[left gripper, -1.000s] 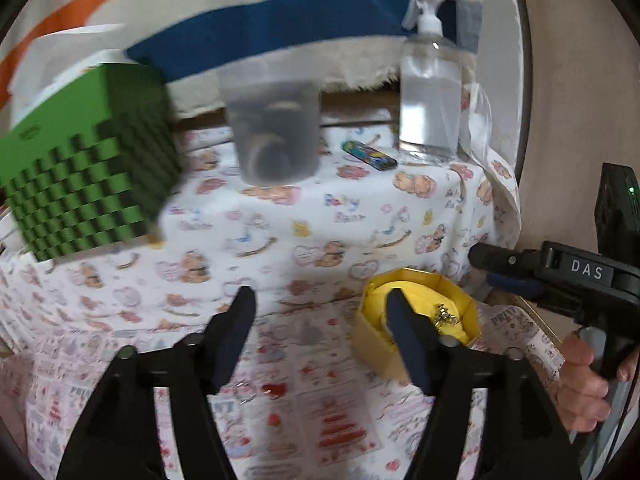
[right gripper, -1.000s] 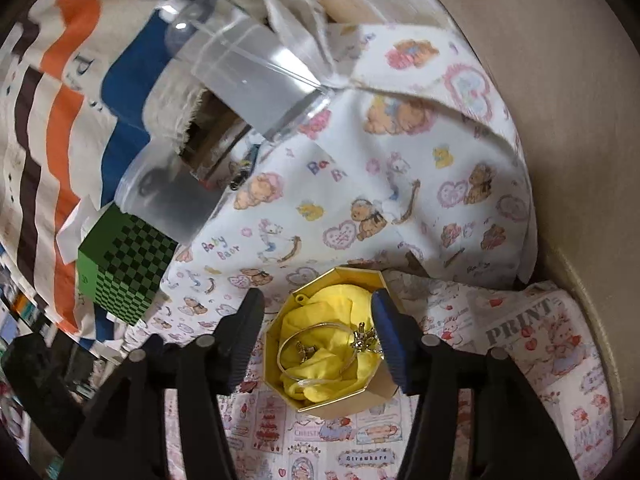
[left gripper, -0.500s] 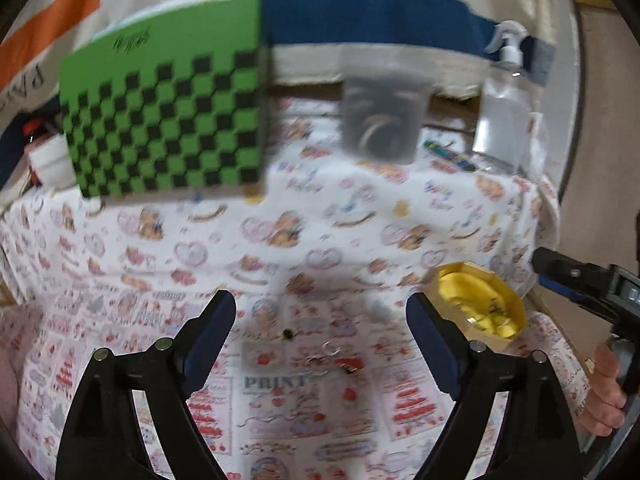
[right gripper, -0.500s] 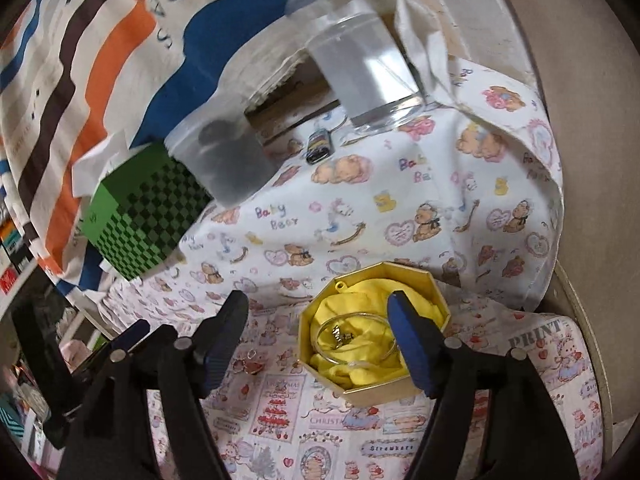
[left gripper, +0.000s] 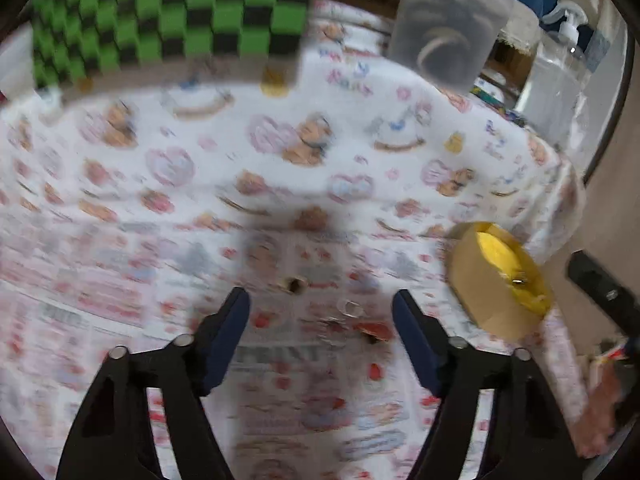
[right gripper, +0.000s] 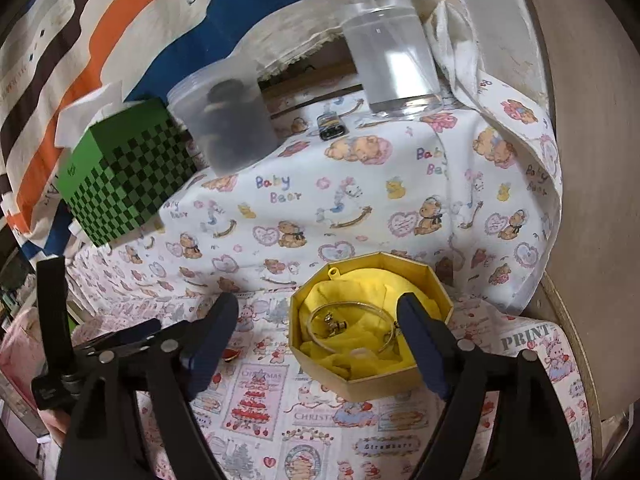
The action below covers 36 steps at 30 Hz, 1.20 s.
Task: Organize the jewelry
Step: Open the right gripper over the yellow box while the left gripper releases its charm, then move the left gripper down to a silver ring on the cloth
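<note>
A gold octagonal box lined with yellow cloth holds a thin bangle and small charms. It shows at the right in the blurred left wrist view. My right gripper is open and empty just in front of the box. My left gripper is open and empty, low over the printed cloth. Small loose jewelry pieces lie on the cloth between and just ahead of its fingers, with a dark piece beyond. The left gripper's body shows at the left of the right wrist view.
A green checkered box, a cloudy plastic tub, a clear spray bottle and a small lighter stand at the back. The table edge and a wall are at the right.
My left gripper has swung left away from the gold box and dropped low over the loose pieces on the cloth. My right gripper has drawn back a little from the box.
</note>
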Motion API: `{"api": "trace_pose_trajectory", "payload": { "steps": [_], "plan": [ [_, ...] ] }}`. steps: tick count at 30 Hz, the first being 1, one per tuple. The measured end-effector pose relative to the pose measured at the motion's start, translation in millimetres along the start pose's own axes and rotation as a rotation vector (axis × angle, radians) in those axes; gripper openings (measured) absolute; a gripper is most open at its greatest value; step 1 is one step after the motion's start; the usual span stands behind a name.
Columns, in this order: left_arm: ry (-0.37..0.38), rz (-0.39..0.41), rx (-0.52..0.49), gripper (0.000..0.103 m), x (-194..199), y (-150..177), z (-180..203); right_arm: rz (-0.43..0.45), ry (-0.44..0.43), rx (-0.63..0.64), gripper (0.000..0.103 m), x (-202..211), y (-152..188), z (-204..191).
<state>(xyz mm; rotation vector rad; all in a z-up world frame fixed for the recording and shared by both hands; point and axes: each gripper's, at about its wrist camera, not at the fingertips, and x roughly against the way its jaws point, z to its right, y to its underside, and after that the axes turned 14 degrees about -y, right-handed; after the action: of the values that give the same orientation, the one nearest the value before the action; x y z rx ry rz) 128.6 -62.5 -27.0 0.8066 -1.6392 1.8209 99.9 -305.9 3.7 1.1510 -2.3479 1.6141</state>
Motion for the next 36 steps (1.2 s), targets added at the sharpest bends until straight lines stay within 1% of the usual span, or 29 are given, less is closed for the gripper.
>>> {"api": "trace_pose_trajectory", "payload": {
  "steps": [1,2,3,5,7,9,11,12,17,21,25,29,30,32,34,36],
  "plan": [
    [0.023,-0.026,0.008,0.057,-5,1,0,-0.002,0.008,0.008,0.08,-1,1,-2],
    [0.025,-0.051,0.013,0.046,-10,3,1,-0.003,0.02,0.019,0.08,-3,3,-3],
    [0.018,-0.063,0.009,0.04,-14,5,3,-0.004,0.028,0.026,0.08,-3,4,-5],
    [0.0,-0.065,-0.022,0.036,-16,8,9,-0.006,0.03,0.03,0.08,-4,5,-7],
    [-0.029,-0.047,-0.058,0.035,-15,11,15,-0.007,0.016,0.021,0.08,-4,5,-6],
    [-0.029,-0.044,-0.078,0.031,-15,13,20,-0.01,-0.003,0.003,0.08,-3,4,-3],
    [-0.027,-0.056,-0.085,0.028,-19,15,24,-0.01,-0.002,-0.011,0.08,-3,3,-1],
    [-0.03,-0.06,-0.086,0.025,-20,15,23,-0.01,0.001,-0.02,0.08,-4,3,1],
    [-0.055,-0.063,-0.081,0.023,-24,14,21,-0.017,0.007,-0.022,0.08,-5,2,0],
    [-0.084,-0.059,-0.107,0.023,-27,16,26,-0.023,0.007,-0.011,0.08,-5,2,-3],
    [-0.095,-0.052,-0.123,0.023,-26,18,30,-0.034,0.014,-0.007,0.08,-8,3,-3],
    [-0.144,-0.033,-0.154,0.023,-28,20,40,-0.026,0.038,-0.006,0.08,-9,4,-2],
    [-0.146,-0.031,-0.148,0.023,-27,20,40,-0.028,0.037,-0.005,0.08,-9,3,-2],
    [-0.141,-0.036,-0.104,0.018,-27,19,33,-0.029,0.04,-0.008,0.08,-9,3,-1],
    [-0.106,-0.037,-0.069,0.018,-23,18,24,-0.028,0.042,-0.006,0.08,-9,3,-1],
    [-0.083,-0.014,-0.026,0.018,-12,16,12,-0.028,0.046,-0.001,0.08,-10,4,-2]
  ]
}}
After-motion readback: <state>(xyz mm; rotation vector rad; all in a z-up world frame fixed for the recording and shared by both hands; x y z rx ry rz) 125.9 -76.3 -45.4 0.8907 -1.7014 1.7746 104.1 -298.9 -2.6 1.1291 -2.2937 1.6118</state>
